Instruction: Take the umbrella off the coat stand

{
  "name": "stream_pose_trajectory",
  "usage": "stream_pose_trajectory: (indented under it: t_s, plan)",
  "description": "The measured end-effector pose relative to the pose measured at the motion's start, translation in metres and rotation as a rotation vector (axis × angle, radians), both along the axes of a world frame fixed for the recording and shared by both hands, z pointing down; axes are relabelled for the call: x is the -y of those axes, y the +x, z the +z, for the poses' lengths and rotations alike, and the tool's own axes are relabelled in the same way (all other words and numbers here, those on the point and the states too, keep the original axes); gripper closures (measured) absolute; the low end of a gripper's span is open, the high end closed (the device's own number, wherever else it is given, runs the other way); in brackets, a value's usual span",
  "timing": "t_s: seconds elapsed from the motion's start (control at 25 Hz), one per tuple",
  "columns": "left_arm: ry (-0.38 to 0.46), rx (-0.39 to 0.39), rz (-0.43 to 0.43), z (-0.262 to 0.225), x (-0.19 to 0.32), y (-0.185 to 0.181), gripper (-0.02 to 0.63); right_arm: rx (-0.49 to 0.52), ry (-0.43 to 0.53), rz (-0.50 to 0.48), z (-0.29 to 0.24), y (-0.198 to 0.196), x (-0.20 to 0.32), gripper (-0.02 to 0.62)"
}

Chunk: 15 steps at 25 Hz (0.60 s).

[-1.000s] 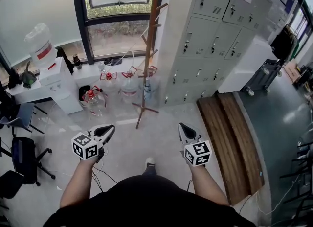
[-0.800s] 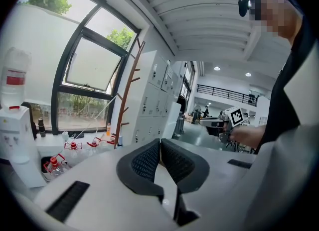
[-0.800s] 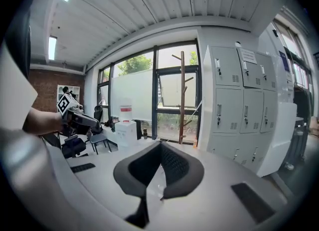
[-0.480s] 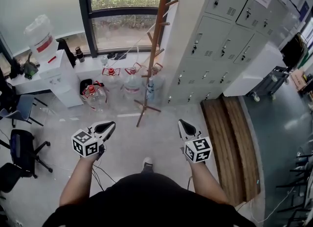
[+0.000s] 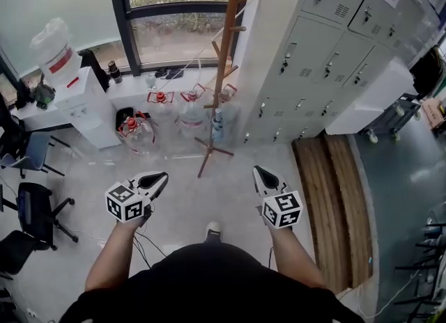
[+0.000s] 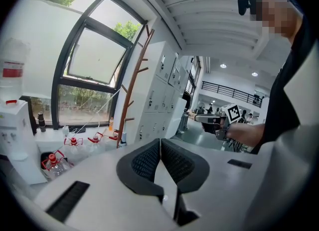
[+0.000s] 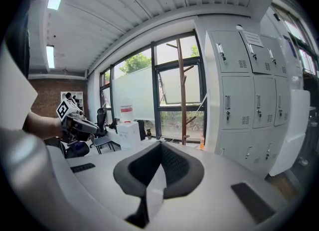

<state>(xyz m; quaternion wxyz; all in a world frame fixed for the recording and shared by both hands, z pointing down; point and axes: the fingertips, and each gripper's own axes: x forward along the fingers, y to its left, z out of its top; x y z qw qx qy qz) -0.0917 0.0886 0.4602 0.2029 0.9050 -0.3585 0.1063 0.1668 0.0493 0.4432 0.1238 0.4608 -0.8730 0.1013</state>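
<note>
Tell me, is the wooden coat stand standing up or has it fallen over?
Standing up. The coat stand rests on its spread feet on the floor, and its pole rises past the window.

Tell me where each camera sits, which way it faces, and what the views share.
Head view: on the person's head, looking steeply down at the floor before the coat stand; both forearms, left gripper and right gripper show.
Left gripper view: rides the left gripper, facing the window and coat stand; its shut jaws and the right hand show.
Right gripper view: rides the right gripper, facing window and lockers; its shut jaws and the left hand show.
Shared: all three show the coat stand.
</note>
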Motion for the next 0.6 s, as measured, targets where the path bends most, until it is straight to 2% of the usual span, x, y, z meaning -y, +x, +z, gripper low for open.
stream_pose_trajectory:
  t_s: [0.6]
  plan:
    - [0.002,0.007,-0.038,-0.009,0.106,0.034,0.58,0.033,-0.041,-0.074,0.013,0.017,0.107,0.583]
